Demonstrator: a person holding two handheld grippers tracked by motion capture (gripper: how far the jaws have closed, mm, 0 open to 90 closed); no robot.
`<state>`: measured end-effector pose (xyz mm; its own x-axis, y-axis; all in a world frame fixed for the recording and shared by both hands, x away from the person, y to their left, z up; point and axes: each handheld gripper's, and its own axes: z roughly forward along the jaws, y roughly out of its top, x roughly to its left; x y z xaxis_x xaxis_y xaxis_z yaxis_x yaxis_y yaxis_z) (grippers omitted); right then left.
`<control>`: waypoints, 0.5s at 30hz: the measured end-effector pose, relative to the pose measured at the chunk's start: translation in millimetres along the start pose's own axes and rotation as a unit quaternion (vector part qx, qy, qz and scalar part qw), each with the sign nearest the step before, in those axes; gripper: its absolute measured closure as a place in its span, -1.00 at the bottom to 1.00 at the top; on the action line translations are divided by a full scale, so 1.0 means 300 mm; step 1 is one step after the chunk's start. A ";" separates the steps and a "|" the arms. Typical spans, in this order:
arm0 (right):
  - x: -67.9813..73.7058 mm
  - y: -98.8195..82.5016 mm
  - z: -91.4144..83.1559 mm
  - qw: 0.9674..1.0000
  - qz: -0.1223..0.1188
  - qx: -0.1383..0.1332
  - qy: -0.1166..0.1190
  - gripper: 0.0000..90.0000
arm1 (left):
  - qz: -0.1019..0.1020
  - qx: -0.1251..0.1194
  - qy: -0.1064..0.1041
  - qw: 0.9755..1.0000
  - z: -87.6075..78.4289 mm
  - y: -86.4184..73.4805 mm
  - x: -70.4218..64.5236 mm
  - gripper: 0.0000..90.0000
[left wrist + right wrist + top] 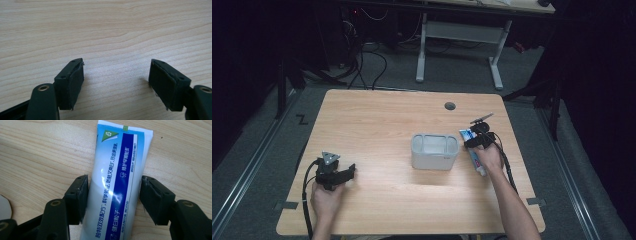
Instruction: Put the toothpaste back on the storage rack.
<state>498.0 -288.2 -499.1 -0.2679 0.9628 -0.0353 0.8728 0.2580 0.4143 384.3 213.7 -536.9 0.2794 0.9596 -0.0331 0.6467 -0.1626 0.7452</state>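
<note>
A white and blue toothpaste tube (122,152) lies flat on the wooden table (382,120), right of a pale grey open box (432,161). My right gripper (113,192) straddles the tube's middle, with both black pads (80,197) pressed against its sides. From the high view, the right gripper (477,142) sits over the tube (469,134), whose cap end points toward the person. My left gripper (349,172) rests near the table's front left, jaws wide apart. Between the left gripper's (116,75) jaws there is only bare wood.
A round cable hole (450,106) lies in the table's far side. Another desk's white legs (497,65) and cables stand on the floor beyond the table. Bare wood stretches between the box and the left gripper.
</note>
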 end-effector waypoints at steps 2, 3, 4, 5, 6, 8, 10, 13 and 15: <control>0.000 0.001 0.007 1.000 0.003 0.004 0.001 -0.12 | 0.002 0.000 0.001 1.000 0.001 0.000 -0.001 -0.36; -0.002 0.001 0.008 1.000 0.006 0.003 0.005 -0.12 | 0.002 0.000 0.001 1.000 0.001 0.000 -0.002 -0.36; -0.007 0.001 0.009 1.000 0.006 0.003 0.007 -0.12 | 0.002 0.000 0.001 1.000 0.001 0.000 -0.002 -0.36; -0.006 0.002 0.008 1.000 0.006 0.006 0.006 -0.12 | 0.002 0.000 0.001 1.000 0.001 0.000 -0.002 -0.36; -0.005 0.003 0.007 1.000 0.007 0.007 0.006 -0.11 | 0.002 0.000 0.001 1.000 0.001 0.000 -0.002 -0.36; -0.006 0.004 0.006 1.000 0.006 0.009 0.007 -0.08 | 0.003 0.000 0.001 1.000 0.001 0.000 -0.002 -0.36; -0.005 0.005 0.004 1.000 0.004 0.010 0.008 0.01 | 0.003 0.000 0.000 1.000 0.001 0.000 -0.002 -0.36; -0.008 0.004 0.002 1.000 0.003 0.009 0.013 0.13 | 0.002 0.000 0.000 1.000 0.001 0.000 -0.001 -0.36; -0.012 0.004 -0.005 1.000 0.007 0.011 0.017 0.22 | 0.002 0.000 0.000 1.000 0.001 0.000 -0.001 -0.36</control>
<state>499.5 -291.4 -497.1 -0.2692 0.9631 0.0015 0.8850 0.2468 0.3948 384.3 213.3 -536.9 0.2823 0.9589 -0.0300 0.6456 -0.1668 0.7452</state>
